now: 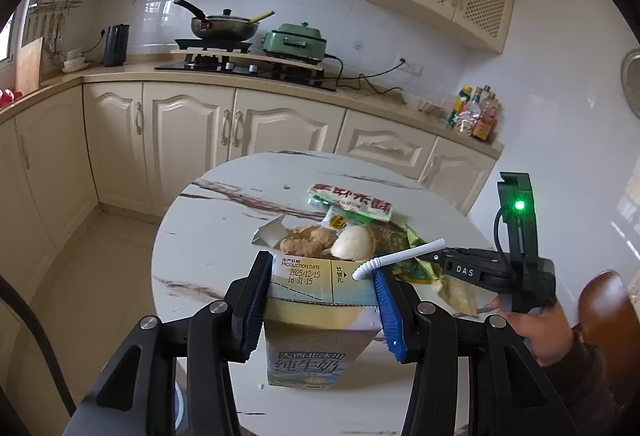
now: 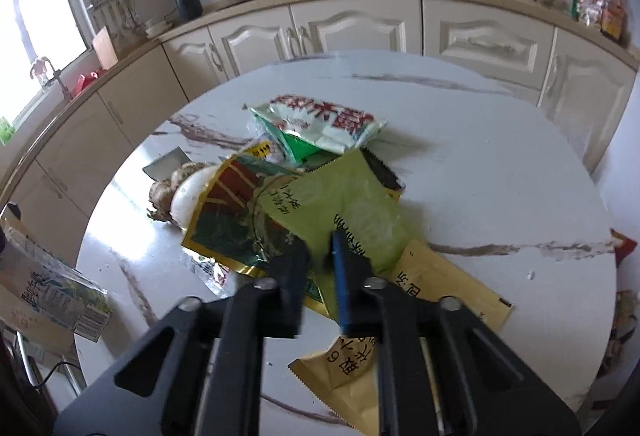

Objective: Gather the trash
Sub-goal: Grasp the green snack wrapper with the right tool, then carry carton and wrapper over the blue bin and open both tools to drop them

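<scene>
My left gripper [image 1: 320, 276] is shut on the top of a milk carton [image 1: 308, 352], held upright above the near edge of the round marble table [image 1: 208, 236]. A white bent straw [image 1: 400, 256] sticks out of the carton. Behind it lies a trash pile: a white-green snack bag [image 2: 320, 124], a ginger piece [image 2: 168, 188], a white egg-like lump [image 2: 192, 192] and a dark green-gold wrapper [image 2: 236, 220]. My right gripper [image 2: 320, 248] is shut on the edge of a light green wrapper [image 2: 352, 196] on top of the pile. Tan packets [image 2: 440, 276] lie under it.
A person's hand [image 1: 536, 328] holds the right gripper at the table's right side, beside a brown chair back [image 1: 608, 316]. Cream cabinets and a counter run behind, with a pan [image 1: 224, 26], green cooker [image 1: 296, 42], kettle [image 1: 116, 44] and bottles [image 1: 476, 112]. Tiled floor lies left.
</scene>
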Available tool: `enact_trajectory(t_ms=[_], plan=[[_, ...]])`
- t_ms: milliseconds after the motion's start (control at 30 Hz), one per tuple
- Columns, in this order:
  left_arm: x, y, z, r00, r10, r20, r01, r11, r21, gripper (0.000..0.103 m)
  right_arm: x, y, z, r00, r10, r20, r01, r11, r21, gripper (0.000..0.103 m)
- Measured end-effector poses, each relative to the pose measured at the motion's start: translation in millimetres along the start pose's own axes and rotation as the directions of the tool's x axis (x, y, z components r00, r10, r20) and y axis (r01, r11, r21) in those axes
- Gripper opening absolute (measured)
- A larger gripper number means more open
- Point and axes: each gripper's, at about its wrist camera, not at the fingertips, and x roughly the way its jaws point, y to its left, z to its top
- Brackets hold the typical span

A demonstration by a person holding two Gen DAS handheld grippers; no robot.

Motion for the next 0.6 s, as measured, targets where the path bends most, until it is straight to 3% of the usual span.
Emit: enact_trajectory(t_ms=[200,367,467,600], plan=[[-11.7,-4.4,6.7,0.999,-0.032,0.02,0.032,1.0,0.0,0.045,-29.1,6.3,5.3,0.996,-0.029,0.081,0.03,1.0,-0.004,0.004],[-33.3,0.7,11.2,0.997,-0.035,0.064,0.036,0.999,-0.01,0.045,-72.8,37.1,13.1,0.98,-0.029,0.196,0.039,0.998,-0.046,0.003],[-54.0,14.9,11.5,0.995,-0.016,0.096,0.019,0.999,-0.028,0.045,-94.9,72.4,19.9,0.969,0.019,0.247,0.007,0.995,-0.104,0.003],[-88.7,49.9,6.7,0.989,0.063,0.135,-0.055,0.997,-0.061,0.045,-102.7,141.3,25.1,0.956,0.144,0.257,-0.088,0.972,-0.219,0.003]])
